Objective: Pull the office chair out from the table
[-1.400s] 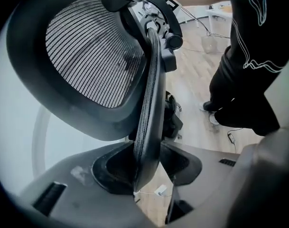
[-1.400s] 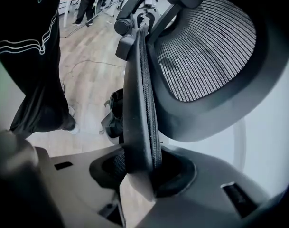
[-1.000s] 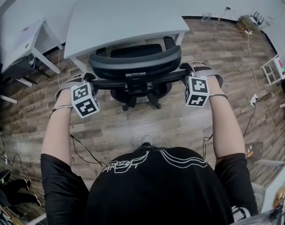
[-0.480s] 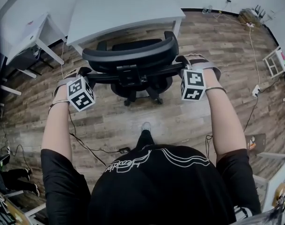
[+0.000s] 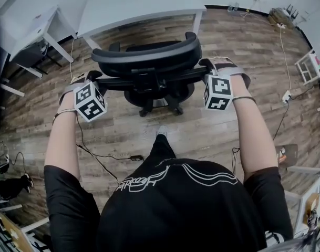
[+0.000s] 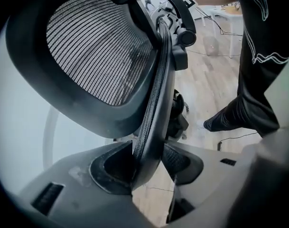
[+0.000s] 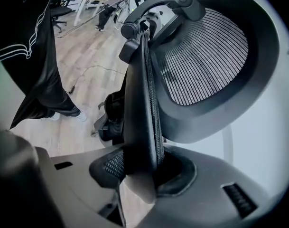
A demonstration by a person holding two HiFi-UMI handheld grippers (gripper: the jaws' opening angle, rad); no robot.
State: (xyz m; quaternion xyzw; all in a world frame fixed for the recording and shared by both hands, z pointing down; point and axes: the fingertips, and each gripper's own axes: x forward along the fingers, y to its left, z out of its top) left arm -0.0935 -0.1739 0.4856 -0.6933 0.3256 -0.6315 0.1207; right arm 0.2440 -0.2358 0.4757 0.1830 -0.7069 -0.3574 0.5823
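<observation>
The black office chair (image 5: 144, 59) stands on the wood floor in front of the white table (image 5: 138, 4), its seat out from under the tabletop. My left gripper (image 5: 91, 79) is clamped on the left end of the chair's backrest rim; in the left gripper view the mesh-edged rim (image 6: 156, 103) runs down between both pads of my left gripper (image 6: 146, 163). My right gripper (image 5: 205, 67) grips the right end the same way, and in the right gripper view the rim (image 7: 144, 108) is pinched in my right gripper (image 7: 139, 167).
A second white table (image 5: 28, 28) stands at the far left. Cables (image 5: 104, 161) trail over the floor near the person's foot (image 5: 161, 132). A white rack (image 5: 309, 70) and a power strip (image 5: 286, 96) sit to the right.
The chair has rolled back from the table toward the person, with both grippers moving along on its backrest. The gap between chair and tabletop has widened.
</observation>
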